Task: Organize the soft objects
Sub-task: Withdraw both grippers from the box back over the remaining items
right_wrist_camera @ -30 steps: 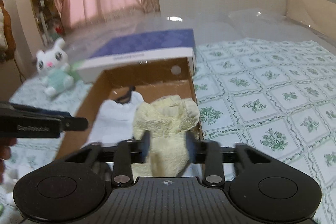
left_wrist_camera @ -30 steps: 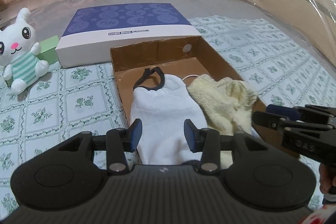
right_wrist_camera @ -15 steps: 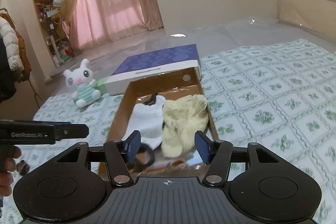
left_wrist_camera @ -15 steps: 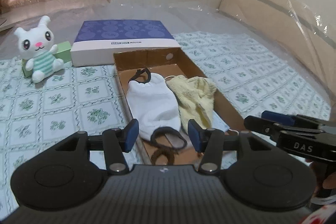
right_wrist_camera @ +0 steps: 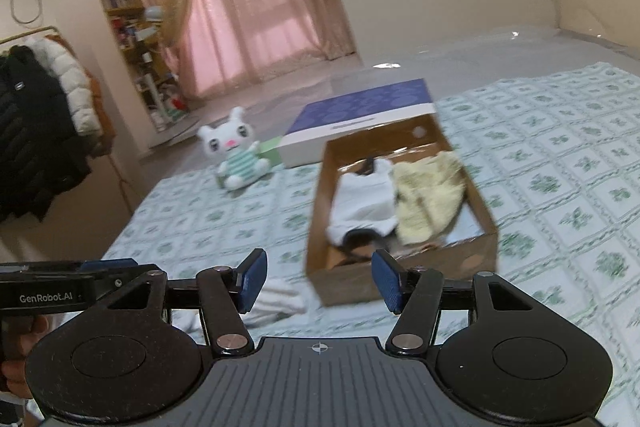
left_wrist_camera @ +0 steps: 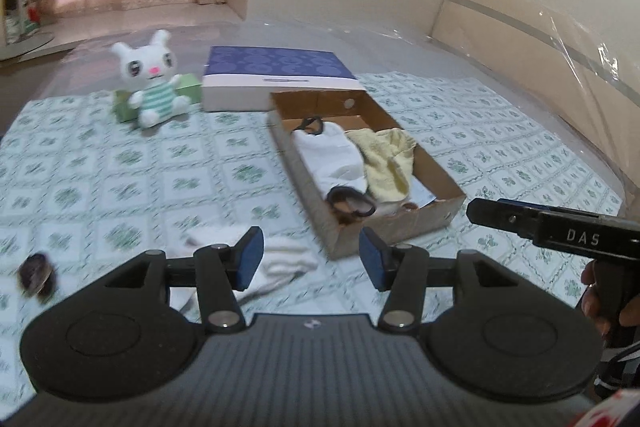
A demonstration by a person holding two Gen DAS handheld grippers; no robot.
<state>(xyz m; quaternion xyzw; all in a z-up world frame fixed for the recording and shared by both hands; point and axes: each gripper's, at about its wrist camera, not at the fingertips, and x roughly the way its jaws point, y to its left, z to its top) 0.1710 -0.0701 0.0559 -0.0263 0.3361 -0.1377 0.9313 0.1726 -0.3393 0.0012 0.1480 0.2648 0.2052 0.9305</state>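
Both grippers, left (left_wrist_camera: 311, 258) and right (right_wrist_camera: 318, 280), hang with jaws wide apart, holding nothing. At 12 o'clock, a cardboard box (left_wrist_camera: 436, 169) holds a white cloth (left_wrist_camera: 330, 157) beside a yellow cloth (left_wrist_camera: 386, 161). White socks (left_wrist_camera: 280, 261) lie outside, by the box's near-left corner.

The white cloth (left_wrist_camera: 280, 259) on the bed lies partly hidden behind the left tongs (left_wrist_camera: 311, 258). A dark object (left_wrist_camera: 37, 273) near the bed's left edge is blurred; identity cannot be told. In the cardboard box (right_wrist_camera: 404, 279), the near-end contents are blurred. The green box (left_wrist_camera: 188, 89) is partly hidden behind the plush rabbit (left_wrist_camera: 150, 83).
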